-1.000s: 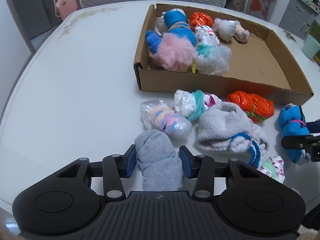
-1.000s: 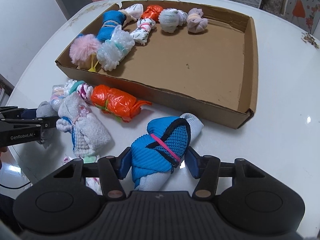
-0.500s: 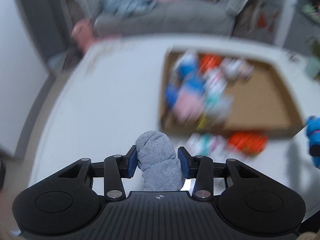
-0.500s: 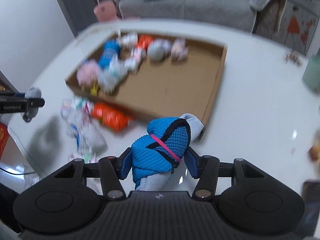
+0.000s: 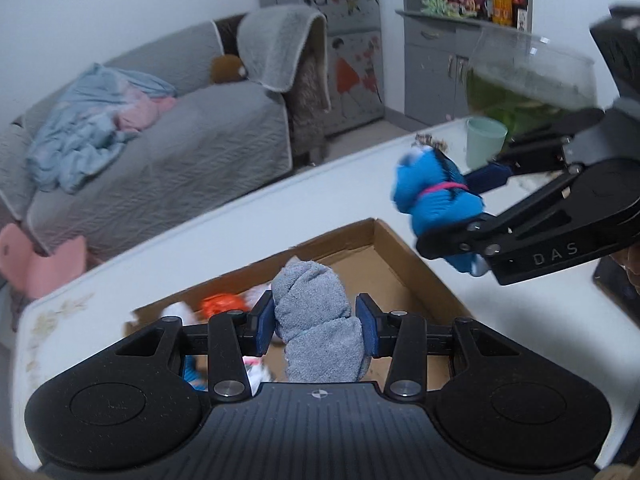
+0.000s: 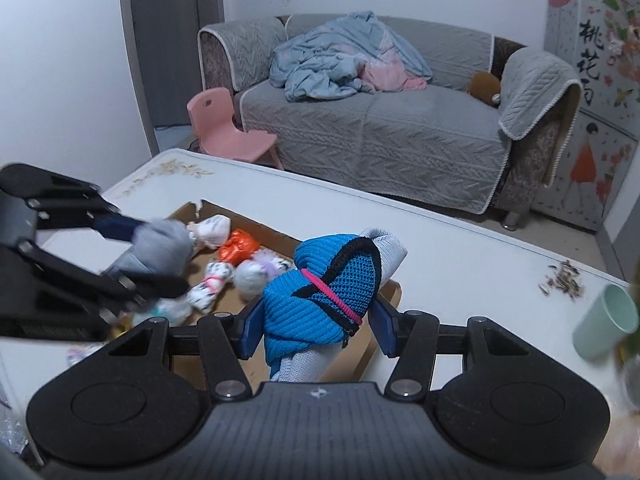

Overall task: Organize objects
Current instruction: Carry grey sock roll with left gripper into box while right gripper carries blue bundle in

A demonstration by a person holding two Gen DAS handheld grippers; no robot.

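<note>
The grey sock bundle (image 5: 316,320) is sitting clamped between the blue pads of the left gripper (image 5: 316,322), hanging in the air over the cardboard box (image 5: 394,248). The blue sock bundle (image 6: 324,300), tied with a pink band, is being pinched by the right gripper (image 6: 316,324) above the box's near corner. Inside the box, an orange bundle (image 6: 239,249) and several white rolled bundles (image 6: 212,280) are lying along one side. The box is resting on the white table (image 6: 460,256), with a pale green cup (image 6: 604,322) standing well apart.
</note>
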